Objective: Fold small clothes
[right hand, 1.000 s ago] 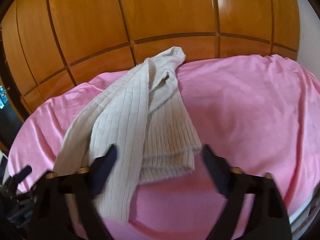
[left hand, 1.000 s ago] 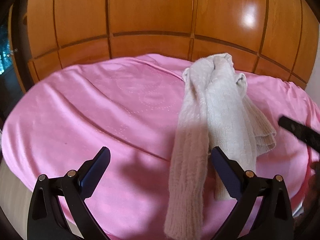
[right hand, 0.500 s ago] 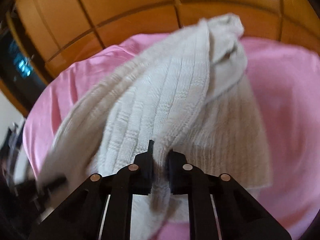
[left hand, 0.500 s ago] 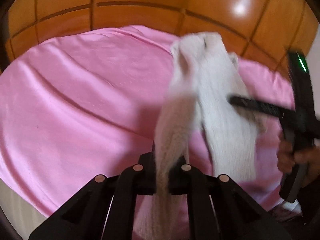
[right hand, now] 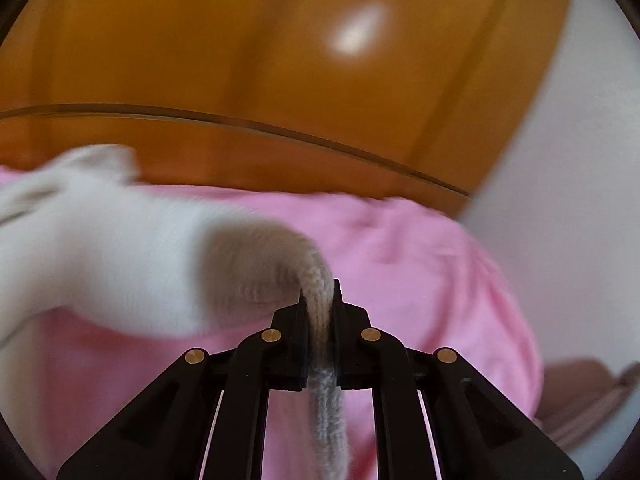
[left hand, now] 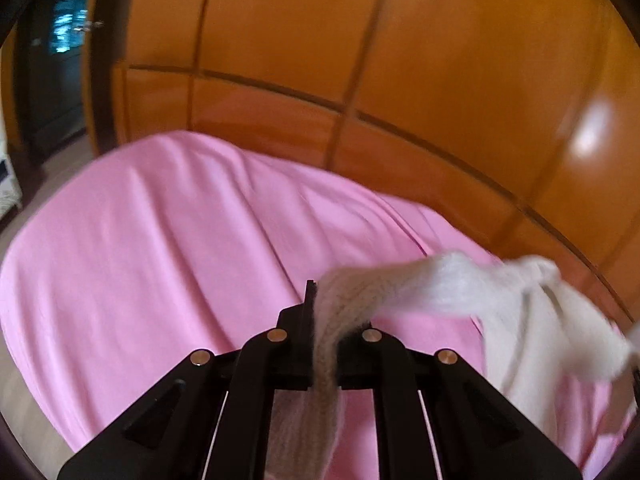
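Note:
A cream knitted garment [left hand: 460, 288] is stretched between my two grippers above a pink-covered bed [left hand: 160, 248]. My left gripper [left hand: 326, 308] is shut on one end of it; the knit runs off to the right, with the bulk hanging at the right edge. In the right wrist view my right gripper [right hand: 318, 304] is shut on another end of the garment [right hand: 120, 248], which runs off blurred to the left. A strip of knit hangs down between each pair of fingers.
An orange wooden panelled wardrobe [left hand: 400, 80] stands right behind the bed. A white wall [right hand: 580, 160] is at the right. The pink sheet [right hand: 420, 260] covers the whole bed top. A dark doorway [left hand: 56, 60] is at the far left.
Both grippers went from open near the garment to shut on it. They have since lifted and pulled apart, left going left and right going right, stretching the garment between them.

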Available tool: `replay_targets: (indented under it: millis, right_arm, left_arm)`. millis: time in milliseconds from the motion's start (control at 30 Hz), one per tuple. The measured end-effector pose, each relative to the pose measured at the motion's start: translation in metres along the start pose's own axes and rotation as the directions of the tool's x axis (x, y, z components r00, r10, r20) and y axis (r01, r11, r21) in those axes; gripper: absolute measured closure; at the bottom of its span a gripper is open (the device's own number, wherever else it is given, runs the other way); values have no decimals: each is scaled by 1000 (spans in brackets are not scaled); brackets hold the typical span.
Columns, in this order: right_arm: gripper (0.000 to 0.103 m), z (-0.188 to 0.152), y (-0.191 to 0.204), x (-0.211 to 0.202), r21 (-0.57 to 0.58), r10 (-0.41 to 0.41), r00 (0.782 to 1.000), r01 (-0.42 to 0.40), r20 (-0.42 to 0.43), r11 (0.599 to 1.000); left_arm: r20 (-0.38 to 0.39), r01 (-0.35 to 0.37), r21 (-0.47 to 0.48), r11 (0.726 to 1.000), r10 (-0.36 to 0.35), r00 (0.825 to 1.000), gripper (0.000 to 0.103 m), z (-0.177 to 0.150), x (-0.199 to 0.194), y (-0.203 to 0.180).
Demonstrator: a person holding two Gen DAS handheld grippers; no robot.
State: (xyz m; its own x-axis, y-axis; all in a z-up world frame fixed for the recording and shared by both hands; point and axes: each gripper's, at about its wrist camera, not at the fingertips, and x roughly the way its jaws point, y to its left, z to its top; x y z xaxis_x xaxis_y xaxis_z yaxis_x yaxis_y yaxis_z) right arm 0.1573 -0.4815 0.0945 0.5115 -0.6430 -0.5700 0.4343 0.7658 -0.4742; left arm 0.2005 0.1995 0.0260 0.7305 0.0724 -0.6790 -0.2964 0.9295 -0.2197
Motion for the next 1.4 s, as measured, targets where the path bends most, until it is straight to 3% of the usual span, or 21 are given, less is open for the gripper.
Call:
replay_targets:
  millis: [67, 133, 200, 233, 300, 367, 433, 533, 600, 633, 700, 733, 833, 900, 933, 1033, 1067, 1133, 1167, 1267, 1400]
  right_arm:
    - [95, 9, -16, 38, 54, -43, 997, 46, -69, 997]
    - [93, 14, -22, 61, 72, -53, 993, 61, -105, 996]
    - [54, 15, -22, 77, 92, -41, 987, 56, -154, 994]
    - [32, 15, -21, 74, 128, -25, 989, 44, -146, 991]
    - [31, 8, -16, 57, 164, 48, 995, -32, -92, 986]
    - [31, -3, 1, 33, 198, 259, 962, -239, -82, 951]
    - [31, -16, 29, 5, 222, 492, 866, -463, -92, 858]
    - [34, -49, 94, -47, 248, 786, 599, -747, -149, 617]
    - [36, -75, 147, -80, 306, 907, 368, -856, -206, 417]
    - [36, -87, 174, -92, 351, 932, 275, -870, -236, 346]
    - [36, -109, 218, -105, 445, 945, 149, -854, -291, 272]
    - [36, -113, 228, -106, 465, 946, 137, -844, -294, 267]
    - [42, -116, 260, -124, 486, 951, 174, -827, -255, 282]
    - [70, -106, 267, -130, 450, 942, 205, -838, -264, 309]
    - [94, -103, 269, -134, 405, 926, 256, -843, -279, 355]
    - [98, -81, 239, -130, 375, 933, 287, -858, -218, 352]
    - [98, -69, 215, -136, 335, 933, 322, -872, -158, 358]
    - [98, -49, 176, -141, 301, 932, 353, -883, -79, 360]
    - [98, -36, 146, -144, 272, 919, 394, -881, -29, 387]
    - [98, -17, 97, -139, 255, 880, 474, -855, 31, 451]
    - [98, -11, 50, -115, 282, 828, 558, -805, 59, 523]
  left_arm:
    - [-4, -57, 12, 998, 57, 998, 90, 14, 17, -6]
    - [12, -108, -1, 994, 108, 994, 60, 20, 29, -12]
    - [34, -147, -7, 989, 147, 989, 34, 22, 29, -14]
    - [42, -149, -12, 989, 149, 988, 33, 21, 29, -15]
    - [29, -120, -11, 993, 120, 992, 33, 13, 28, -17]
    - [5, -95, -7, 995, 95, 995, 34, 5, 32, -14]
    - [-32, -56, 5, 998, 56, 998, 38, -14, 33, -14]
    - [-85, 5, 2, 1000, -4, 996, 41, -40, 35, -15]
    - [-119, 53, -4, 999, -53, 991, 41, -56, 34, -14]
    - [-136, 74, -4, 997, -73, 988, 41, -65, 33, -15]
    - [-155, 111, -3, 994, -110, 982, 41, -80, 29, -18]
    - [-163, 128, -1, 992, -126, 978, 41, -88, 26, -20]
    - [-196, 192, -4, 981, -189, 962, 41, -109, 18, -22]
    - [-223, 235, -18, 972, -233, 947, 41, -123, 17, -27]
    - [-238, 257, -22, 966, -255, 937, 43, -129, 16, -30]
    - [-287, 340, -47, 939, -339, 896, 49, -149, 8, -40]
    - [-300, 372, -45, 927, -368, 880, 49, -156, 6, -47]
    - [-337, 442, -34, 897, -426, 839, 49, -171, 0, -65]
    - [-377, 498, -43, 866, -476, 795, 49, -181, -1, -79]
    - [-456, 575, -28, 818, -523, 721, 50, -204, -2, -119]
    - [-538, 619, -6, 786, -524, 660, 55, -225, 6, -168]
